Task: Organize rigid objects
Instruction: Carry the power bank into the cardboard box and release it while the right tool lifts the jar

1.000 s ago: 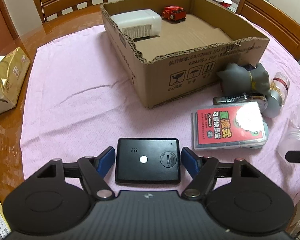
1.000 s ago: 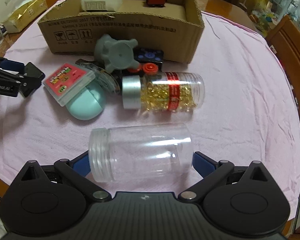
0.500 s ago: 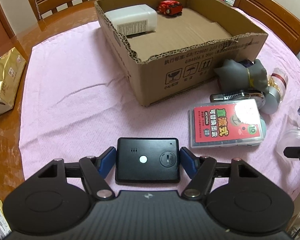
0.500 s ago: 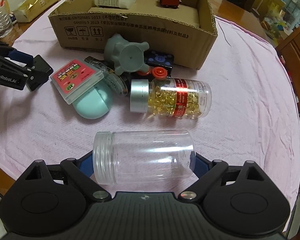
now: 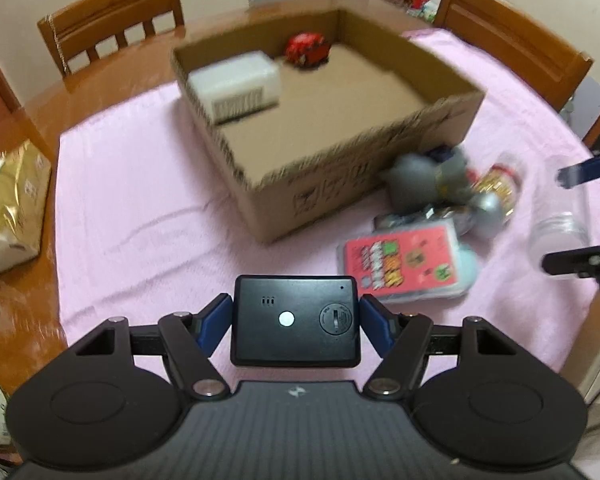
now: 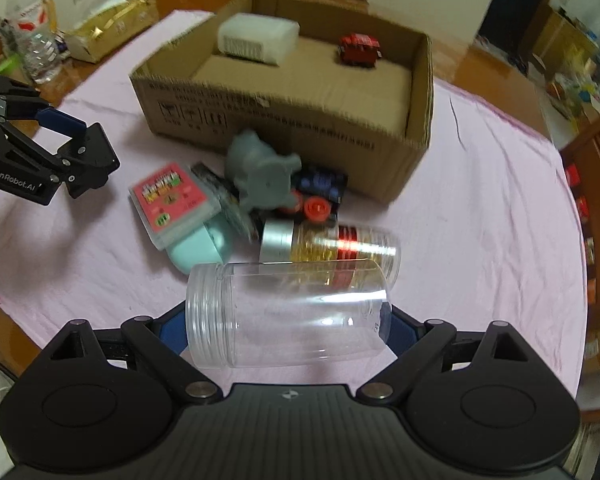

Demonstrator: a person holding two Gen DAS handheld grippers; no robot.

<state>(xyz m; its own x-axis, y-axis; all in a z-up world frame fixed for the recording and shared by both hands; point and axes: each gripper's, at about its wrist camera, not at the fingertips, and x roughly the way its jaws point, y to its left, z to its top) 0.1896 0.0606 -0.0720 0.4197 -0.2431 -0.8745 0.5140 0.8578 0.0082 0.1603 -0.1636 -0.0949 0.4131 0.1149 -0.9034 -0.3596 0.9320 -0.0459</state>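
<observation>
My left gripper is shut on a flat black device and holds it above the pink cloth. My right gripper is shut on a clear empty jar, held sideways above the table. The open cardboard box stands ahead; in it lie a white block and a red toy car. In the right wrist view the box is ahead, with the left gripper at the left.
Beside the box lie a grey figurine, a pink card case, a teal object, a capsule bottle and a dark toy. A gold bag and chairs border the table.
Both grippers have lifted their objects off the cloth and risen. The box interior shows more from above. Both views are blurred by motion.
</observation>
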